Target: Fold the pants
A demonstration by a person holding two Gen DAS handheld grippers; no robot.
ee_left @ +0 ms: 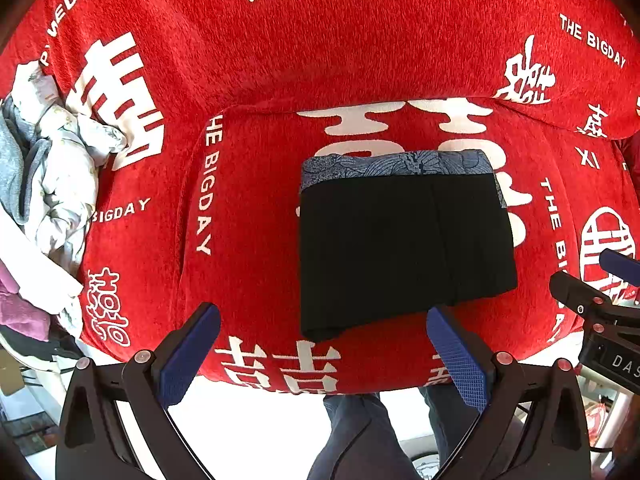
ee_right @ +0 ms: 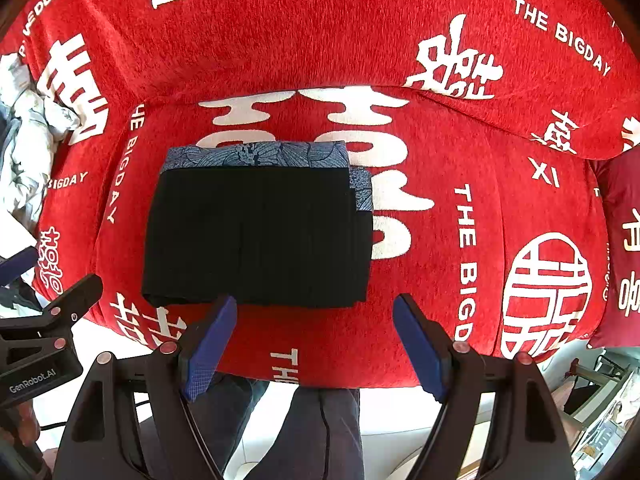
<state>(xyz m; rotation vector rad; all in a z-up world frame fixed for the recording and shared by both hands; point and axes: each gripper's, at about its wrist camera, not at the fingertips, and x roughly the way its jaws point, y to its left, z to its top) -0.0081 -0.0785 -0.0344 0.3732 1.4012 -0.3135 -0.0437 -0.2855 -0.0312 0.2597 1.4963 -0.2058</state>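
Observation:
The pants lie folded into a compact black rectangle with a blue patterned waistband at the far edge, flat on the red sofa seat. They also show in the right wrist view. My left gripper is open and empty, held just in front of the pants' near edge. My right gripper is open and empty, also just short of the near edge. Each gripper shows at the edge of the other's view: the right one and the left one.
The sofa's red cover with white lettering runs up the backrest. A heap of pale and grey clothes lies on the left of the seat. A dark red cushion sits at the right. The person's legs stand before the seat's front edge.

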